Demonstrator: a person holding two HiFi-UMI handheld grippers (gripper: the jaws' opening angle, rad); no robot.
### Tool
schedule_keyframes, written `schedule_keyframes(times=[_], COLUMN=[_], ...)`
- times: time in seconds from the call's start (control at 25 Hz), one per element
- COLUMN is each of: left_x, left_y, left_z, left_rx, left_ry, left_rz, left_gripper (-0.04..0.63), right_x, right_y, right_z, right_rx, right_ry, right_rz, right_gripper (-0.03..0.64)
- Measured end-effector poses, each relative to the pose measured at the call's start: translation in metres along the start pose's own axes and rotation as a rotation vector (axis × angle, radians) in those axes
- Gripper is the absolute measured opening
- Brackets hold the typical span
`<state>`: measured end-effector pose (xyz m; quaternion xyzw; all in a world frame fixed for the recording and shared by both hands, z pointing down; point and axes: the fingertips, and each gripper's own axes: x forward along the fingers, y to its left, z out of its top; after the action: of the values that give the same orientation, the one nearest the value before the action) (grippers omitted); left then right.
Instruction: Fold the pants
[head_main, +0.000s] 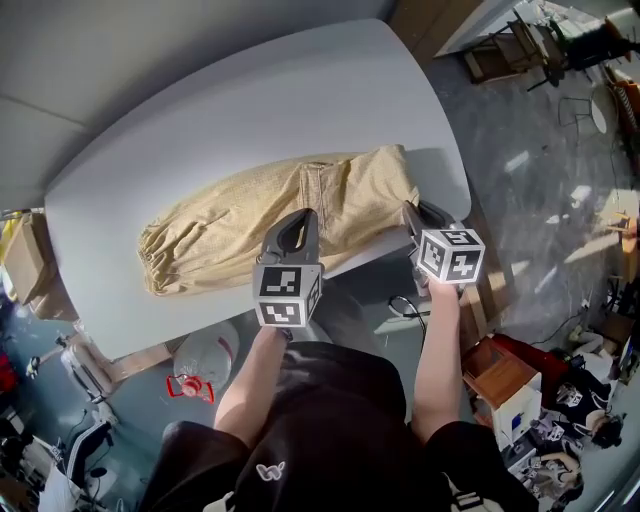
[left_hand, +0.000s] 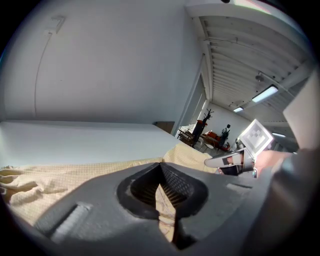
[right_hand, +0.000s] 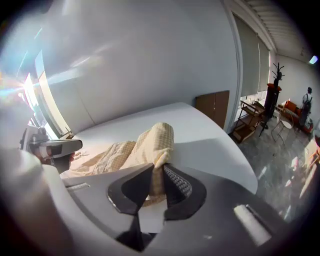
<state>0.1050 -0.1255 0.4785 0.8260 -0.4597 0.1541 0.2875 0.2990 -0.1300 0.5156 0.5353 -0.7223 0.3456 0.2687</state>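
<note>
Beige pants (head_main: 230, 225) lie lengthwise across the white table (head_main: 250, 110), with the gathered cuffs at the left and the waist end at the right. My left gripper (head_main: 304, 216) is shut on the near edge of the pants about mid-length; in the left gripper view, cloth (left_hand: 60, 175) is pinched between its jaws (left_hand: 161, 170). My right gripper (head_main: 410, 208) is shut on the right end near the table's corner. In the right gripper view a raised fold of the pants (right_hand: 152, 140) runs into its closed jaws (right_hand: 157, 172).
The table's near edge runs just under both grippers, and its rounded corner (head_main: 455, 185) lies beside the right one. A clear water jug (head_main: 200, 372) stands on the floor below the table. A cardboard box (head_main: 25, 260) sits at the left, and wooden crates and clutter (head_main: 505, 378) at the right.
</note>
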Motion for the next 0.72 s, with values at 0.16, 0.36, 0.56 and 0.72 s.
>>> schedule_keyframes(times=[0.16, 0.36, 0.56, 0.72], left_x=[-0.007, -0.044, -0.094, -0.143], left_y=[-0.003, 0.030, 0.080, 0.119], left_z=[0.006, 0.012, 0.014, 0.014], left_rx=[-0.006, -0.048, -0.099, -0.130], left_ry=[-0.029, -0.079, -0.139, -0.189], left_rz=[0.003, 0.068, 0.164, 0.233], left_gripper=[0.003, 0.003, 0.003, 0.003], right_x=[-0.018, -0.038, -0.045, -0.038], right_y=[0.019, 0.075, 0.153, 0.235], right_z=[0.028, 0.066, 0.099, 0.111], right_rx=[-0.075, -0.178, -0.313, -0.425], right_ry=[-0.046, -0.086, -0.144, -0.170], right_rz=[0.003, -0.008, 0.038, 0.100], right_gripper=[0.055, 0.055, 0.055, 0.054])
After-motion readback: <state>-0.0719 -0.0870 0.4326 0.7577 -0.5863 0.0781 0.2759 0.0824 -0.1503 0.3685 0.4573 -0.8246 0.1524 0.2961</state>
